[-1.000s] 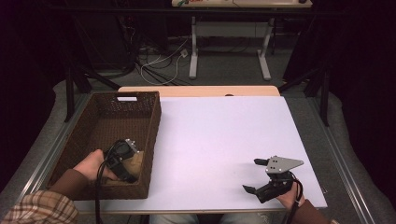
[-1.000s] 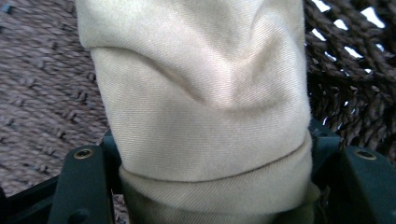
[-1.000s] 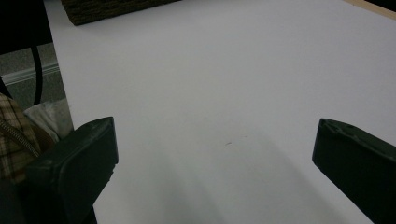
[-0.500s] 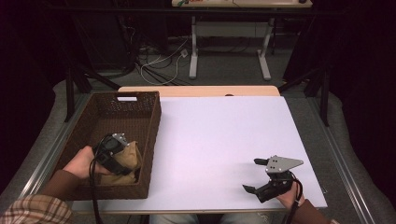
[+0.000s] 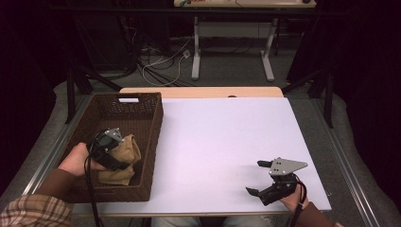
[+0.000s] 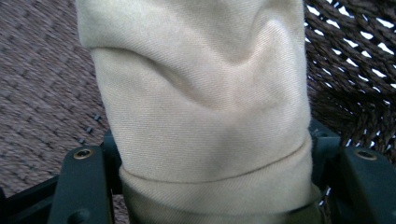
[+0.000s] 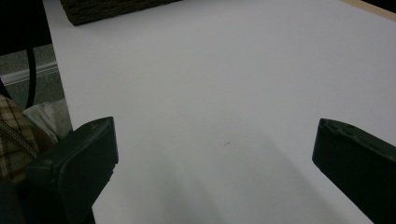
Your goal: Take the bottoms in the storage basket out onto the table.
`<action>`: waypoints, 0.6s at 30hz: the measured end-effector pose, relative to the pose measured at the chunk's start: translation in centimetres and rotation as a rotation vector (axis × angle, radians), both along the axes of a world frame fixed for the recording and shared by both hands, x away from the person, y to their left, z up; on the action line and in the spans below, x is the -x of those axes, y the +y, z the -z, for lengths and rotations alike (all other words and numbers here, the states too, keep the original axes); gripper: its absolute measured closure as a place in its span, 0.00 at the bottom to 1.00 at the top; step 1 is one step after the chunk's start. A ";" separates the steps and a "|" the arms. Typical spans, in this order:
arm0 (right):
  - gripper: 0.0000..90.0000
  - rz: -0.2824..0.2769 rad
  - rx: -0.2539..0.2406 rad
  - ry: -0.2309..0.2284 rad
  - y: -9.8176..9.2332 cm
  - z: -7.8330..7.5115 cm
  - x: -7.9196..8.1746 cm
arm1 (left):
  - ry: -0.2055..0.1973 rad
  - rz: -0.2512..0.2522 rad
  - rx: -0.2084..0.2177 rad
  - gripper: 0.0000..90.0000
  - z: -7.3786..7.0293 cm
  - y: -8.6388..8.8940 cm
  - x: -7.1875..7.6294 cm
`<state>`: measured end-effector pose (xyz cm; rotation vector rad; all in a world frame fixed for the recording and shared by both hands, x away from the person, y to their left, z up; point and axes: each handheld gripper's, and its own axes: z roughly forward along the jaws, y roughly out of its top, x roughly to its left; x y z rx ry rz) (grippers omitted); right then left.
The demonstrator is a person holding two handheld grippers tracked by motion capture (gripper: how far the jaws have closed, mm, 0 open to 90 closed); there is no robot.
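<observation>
Sitting at the left of the high view is a dark woven basket (image 5: 150, 124), and inside it, toward its near end, lies a bundle of tan cloth (image 5: 126, 150). The left gripper (image 5: 109, 147) is down in the basket and clamped on that cloth. Over to the left gripper view: the tan cloth (image 6: 201, 107) bulges up thick between the two black jaws, squeezed at its folded lower edge, with the basket's weave (image 6: 355, 60) behind it at the upper right and its floor at the left.

Out on the white table top (image 5: 222, 137), nothing stands between the basket and the right gripper (image 5: 265, 178), which sits well apart at the lower right of the high view. Its jaws are spread wide with nothing in them. The right gripper view agrees: two black jaws at the bottom corners, bare white surface (image 7: 210, 93) between, and a corner of the basket (image 7: 107, 9) peeking in at the top left.
</observation>
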<state>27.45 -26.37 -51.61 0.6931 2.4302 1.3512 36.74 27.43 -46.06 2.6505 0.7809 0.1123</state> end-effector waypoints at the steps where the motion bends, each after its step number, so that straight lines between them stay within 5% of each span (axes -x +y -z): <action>1: 0.00 0.000 0.000 -0.002 0.0 0.0 0.0 | -0.011 0.001 0.008 0.36 -0.3 0.1 -0.1; 18: 0.00 0.006 -0.001 0.001 -0.1 0.0 -0.1 | -0.113 0.003 0.073 0.36 -2.7 1.1 -0.9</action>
